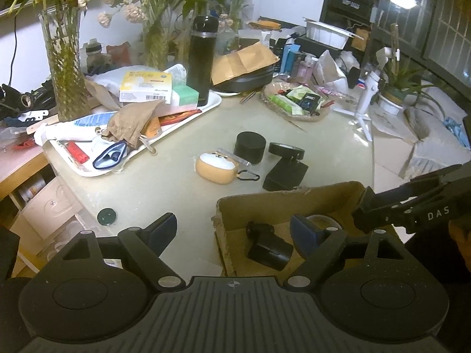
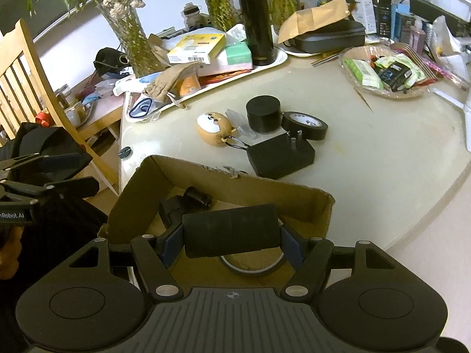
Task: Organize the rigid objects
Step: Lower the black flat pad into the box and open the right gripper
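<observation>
Left wrist view: left claw [image 1: 234, 234] spread wide, nothing between its blue pads, one finger over bare tabletop [image 1: 176, 182], the other over the open cardboard box [image 1: 282, 198] at the near edge. Inside the box, a small black cylindrical piece [image 1: 266, 245] lying on its side and a ring of tape partly hidden behind the right finger. Beyond the box, well apart from the claw, a cluster on the tabletop: tan earbud case [image 1: 216, 168] with a face and a black carabiner, black round container [image 1: 250, 147], roll of black tape [image 1: 286, 150], and black plug adapter [image 1: 285, 174] just beside the box's far wall. White tray [image 1: 88, 166] heaped with clutter at left, tall black thermos [image 1: 202, 60] standing on its far end. Small dark green cap [image 1: 106, 216] alone near the tabletop's edge. Right claw [image 1: 379, 206] entering from the right edge above the box. Right wrist view: right claw [image 2: 231, 236] pinching a flat black rectangular block [image 2: 231, 231] across its width, held above the box [image 2: 294, 197] interior, over the tape ring [image 2: 251, 266] on the floor. Same cluster on the tabletop past the far wall. Left claw at the left edge, beside a wooden chair [image 2: 26, 70].
</observation>
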